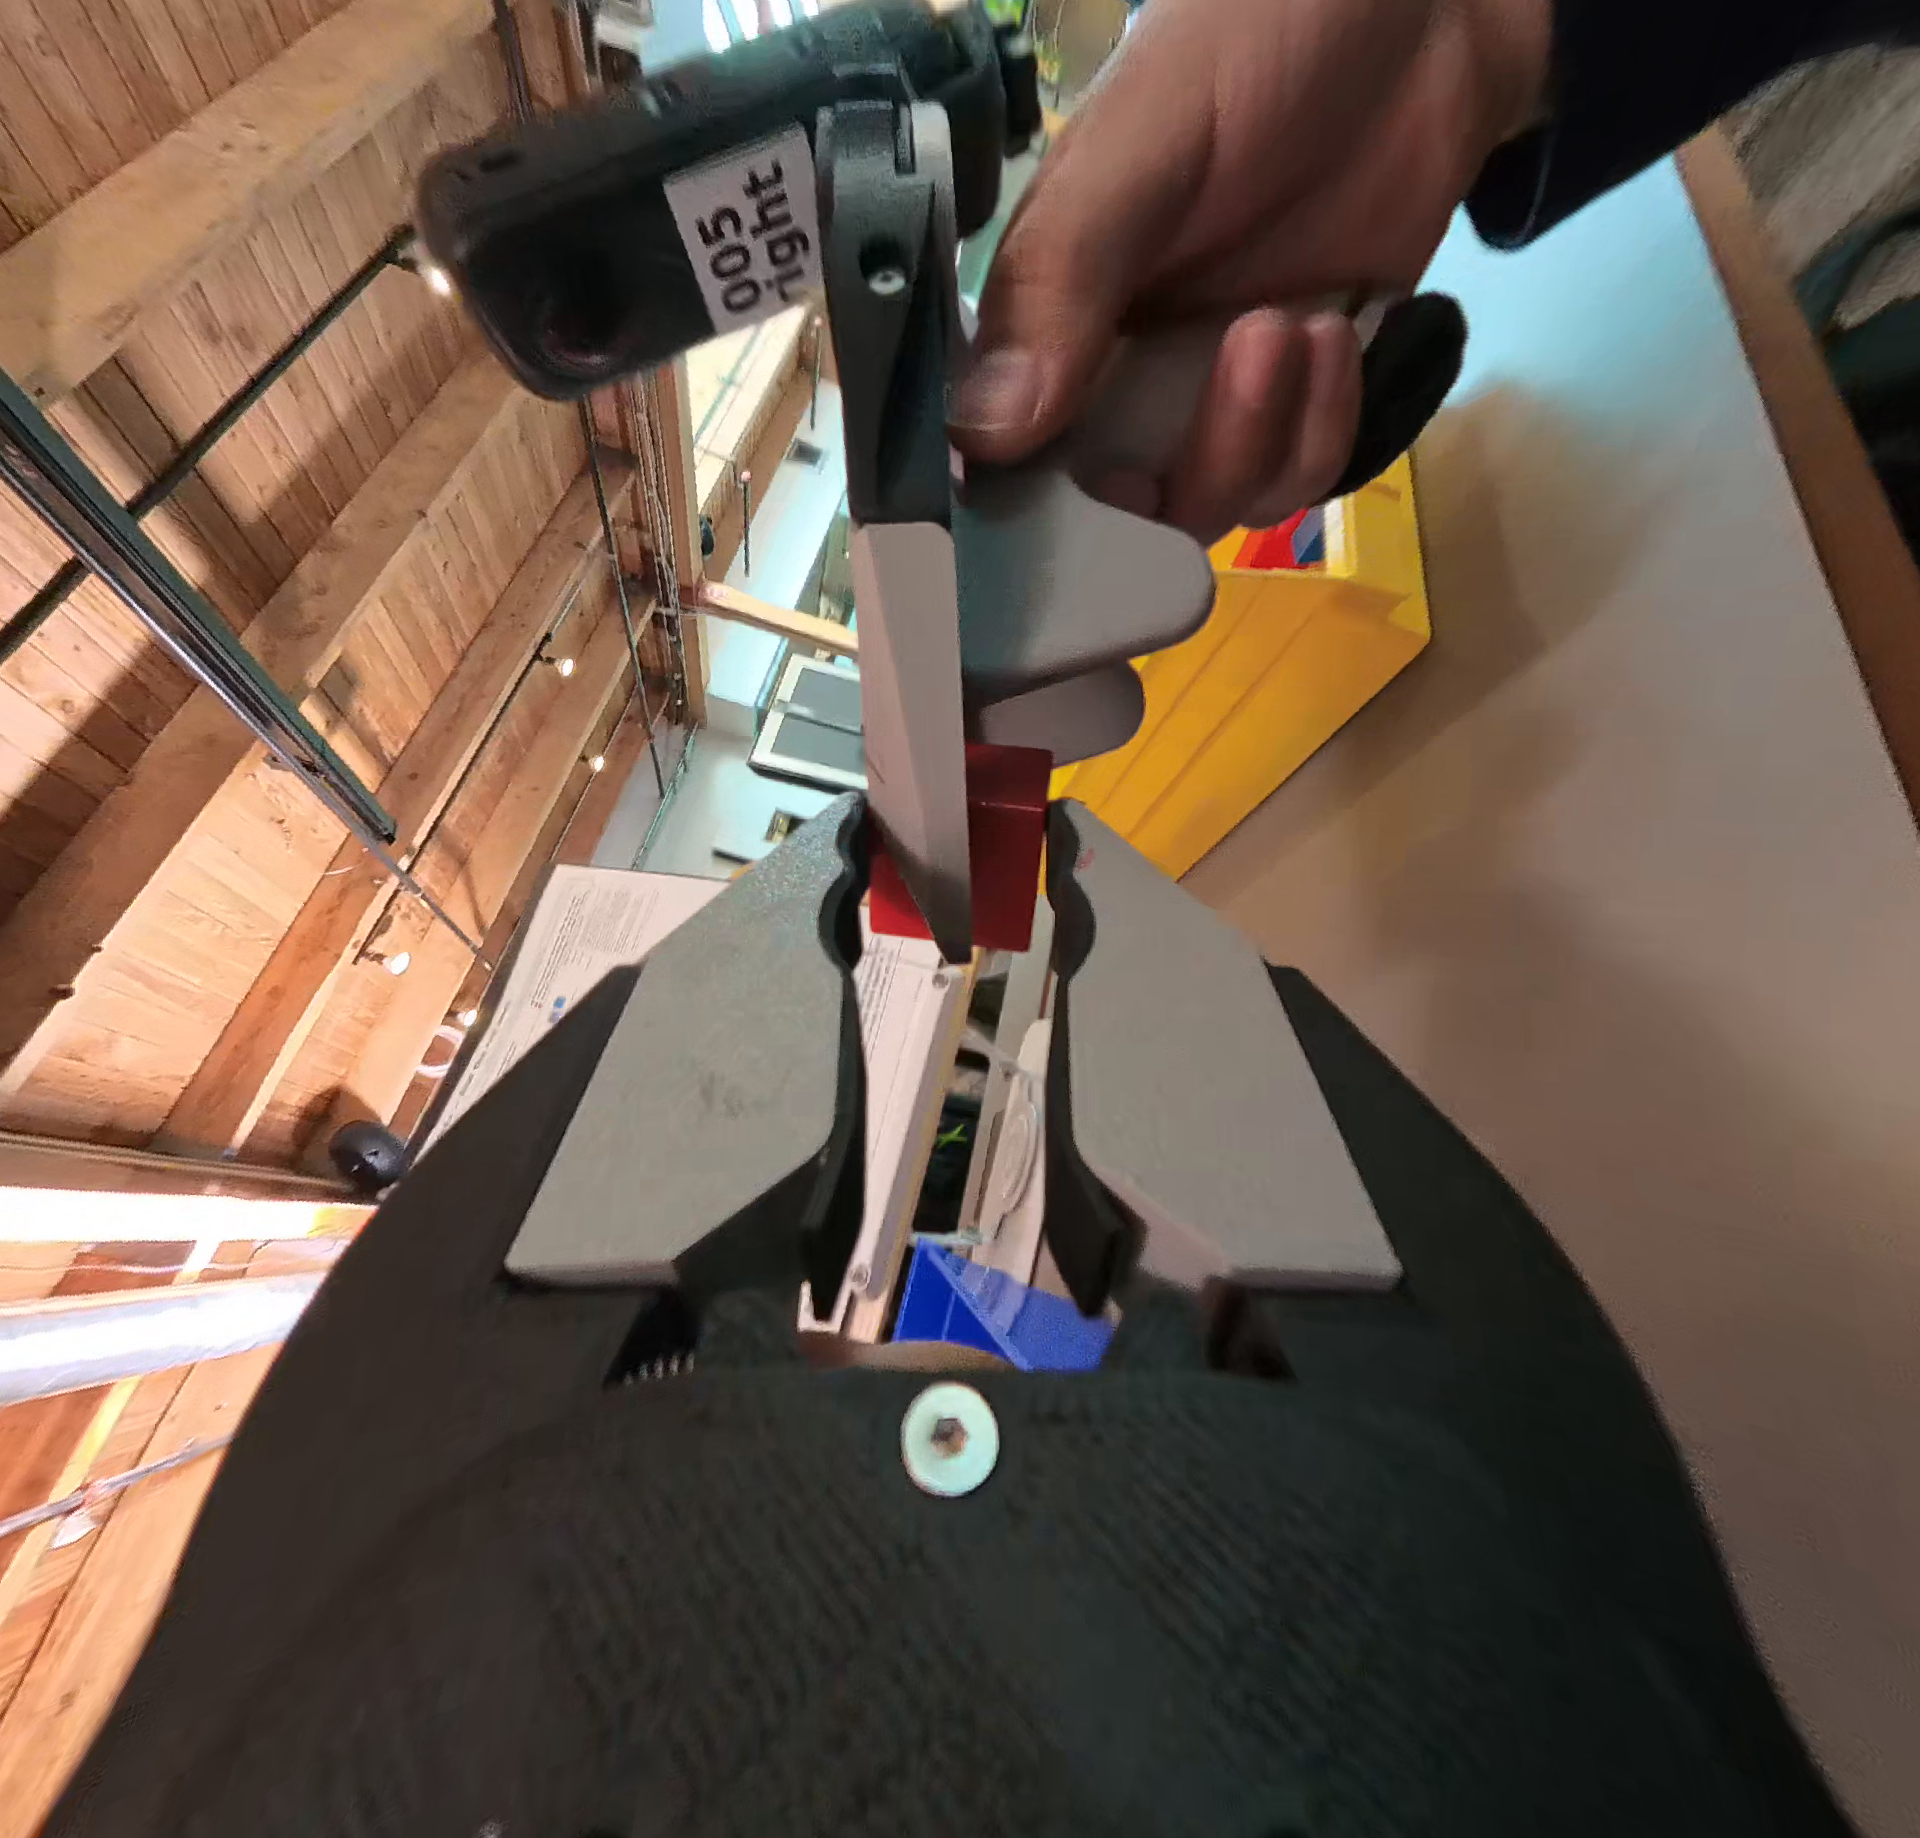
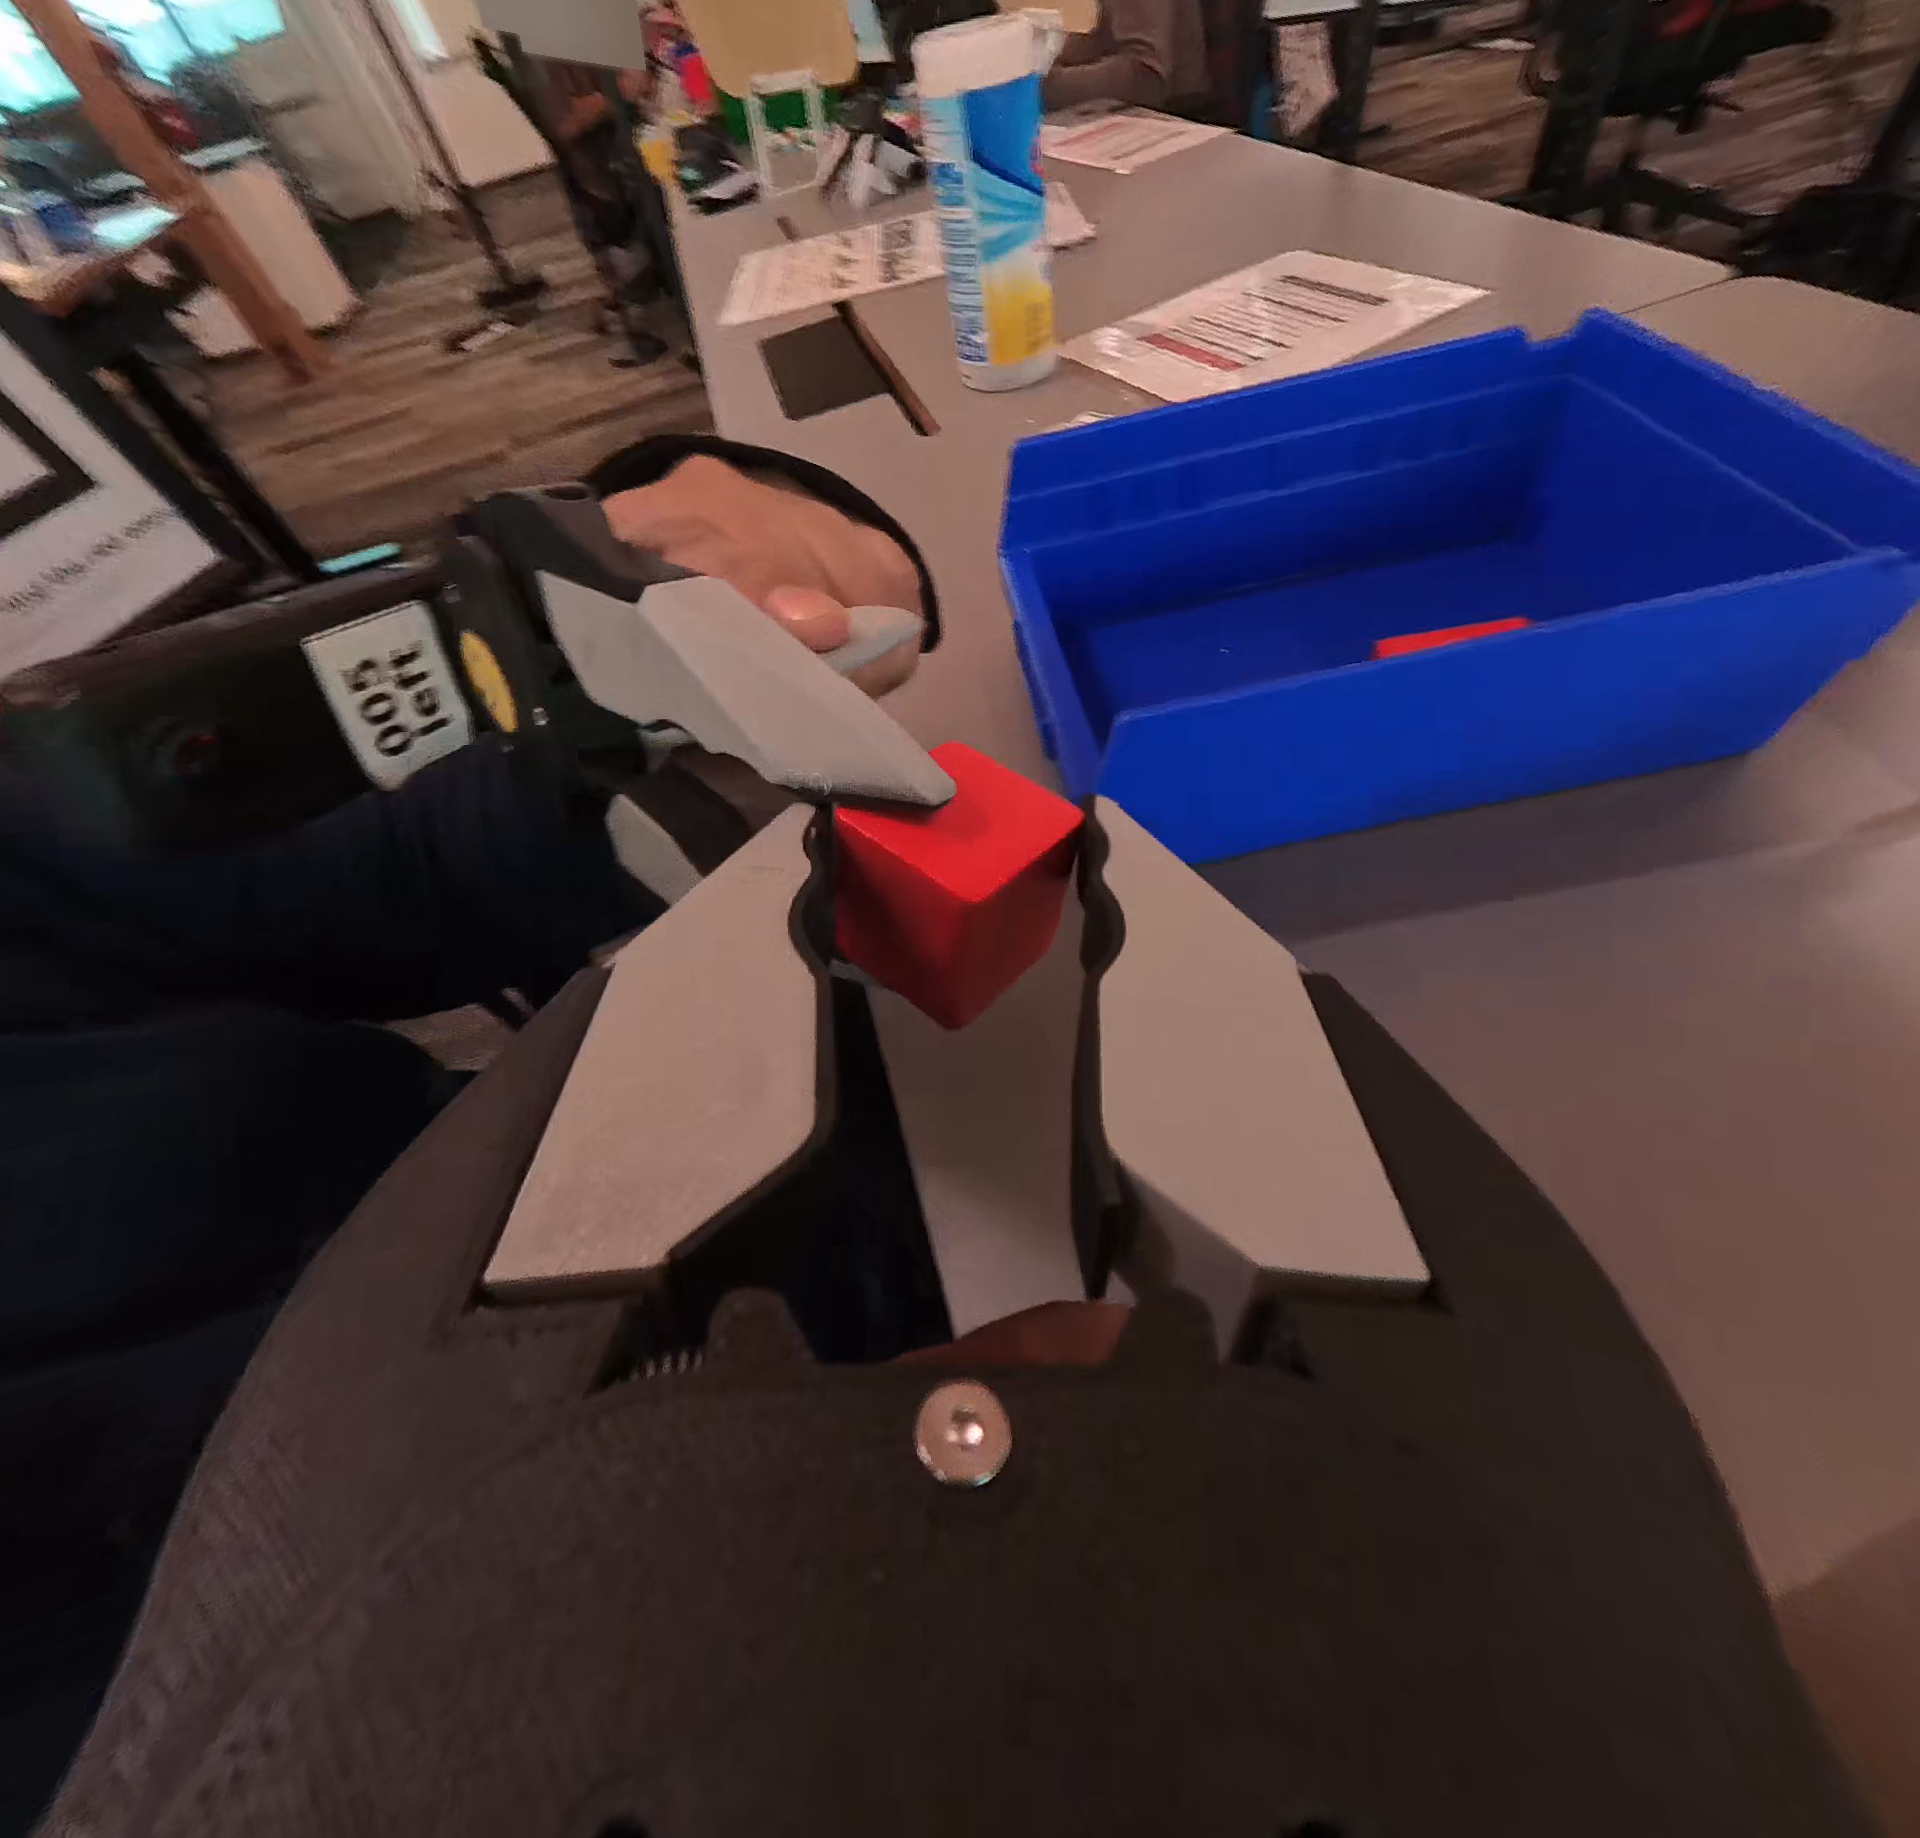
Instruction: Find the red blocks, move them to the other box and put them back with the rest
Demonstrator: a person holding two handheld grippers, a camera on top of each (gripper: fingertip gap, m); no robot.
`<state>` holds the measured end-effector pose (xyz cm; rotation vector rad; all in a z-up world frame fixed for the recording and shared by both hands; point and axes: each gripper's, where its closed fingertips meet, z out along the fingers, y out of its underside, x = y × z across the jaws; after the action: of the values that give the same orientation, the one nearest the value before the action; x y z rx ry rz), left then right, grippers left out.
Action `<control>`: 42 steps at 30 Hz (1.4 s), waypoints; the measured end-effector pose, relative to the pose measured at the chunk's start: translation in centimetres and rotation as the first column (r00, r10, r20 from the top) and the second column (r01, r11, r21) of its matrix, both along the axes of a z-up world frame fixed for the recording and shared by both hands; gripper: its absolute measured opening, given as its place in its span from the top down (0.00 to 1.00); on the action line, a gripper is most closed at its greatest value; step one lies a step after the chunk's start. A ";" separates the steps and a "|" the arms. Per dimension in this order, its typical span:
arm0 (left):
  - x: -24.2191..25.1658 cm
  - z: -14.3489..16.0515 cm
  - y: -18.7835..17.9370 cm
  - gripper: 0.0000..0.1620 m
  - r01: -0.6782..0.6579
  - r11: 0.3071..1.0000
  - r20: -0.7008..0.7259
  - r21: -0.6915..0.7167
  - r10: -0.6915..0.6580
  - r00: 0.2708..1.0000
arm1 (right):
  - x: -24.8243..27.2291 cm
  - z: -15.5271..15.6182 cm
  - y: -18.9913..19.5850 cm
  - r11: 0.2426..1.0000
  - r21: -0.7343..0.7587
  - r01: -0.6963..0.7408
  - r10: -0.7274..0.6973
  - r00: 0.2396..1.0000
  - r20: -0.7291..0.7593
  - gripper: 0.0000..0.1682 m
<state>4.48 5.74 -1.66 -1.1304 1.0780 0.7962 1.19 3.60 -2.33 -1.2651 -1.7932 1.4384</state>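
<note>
The right gripper's finger (image 1: 914, 749) hides the red block's (image 1: 1003, 853) middle; the yellow bin (image 1: 1278, 666), at two o'clock, sits half-hidden behind the hand (image 1: 1247, 261); the second red block (image 2: 1449, 637) barely peeks above the blue bin's (image 2: 1455, 749) wall.

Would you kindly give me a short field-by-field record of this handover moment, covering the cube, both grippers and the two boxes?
held item: red cube, in the air above the table
right gripper: fingers against the cube's two sides
left gripper: fingers either side of the same cube; contact on its right side unclear
blue box: on the table, with one red block inside
yellow box: on the table, coloured blocks showing at its rim
spray-type canister: upright behind the blue box
</note>
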 end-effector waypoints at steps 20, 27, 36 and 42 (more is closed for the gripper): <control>-6.3 3.4 -1.3 1.00 -0.190 0.980 0.141 0.061 0.180 0.973 | 2.1 4.3 9.9 0.929 0.073 0.363 -0.347 0.922 -0.174 0.74; -14.3 3.4 -0.8 1.00 -0.475 0.876 0.345 -0.081 0.472 0.811 | 7.3 3.0 23.7 0.685 0.128 0.717 -0.706 0.697 -0.129 0.74; -20.0 -1.8 -0.6 0.94 -0.467 0.761 0.539 -0.451 0.649 0.537 | 9.7 0.3 28.9 0.533 0.223 0.816 -0.829 0.557 -0.056 0.74; -22.0 -3.9 -0.8 0.90 -0.437 0.723 0.560 -0.535 0.690 0.458 | 8.9 1.7 26.7 0.561 0.271 0.782 -0.788 0.605 -0.115 0.74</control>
<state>-17.52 4.90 -5.52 -1.9476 0.0749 0.5627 10.09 30.27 -0.67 -1.6094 -1.0956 0.6023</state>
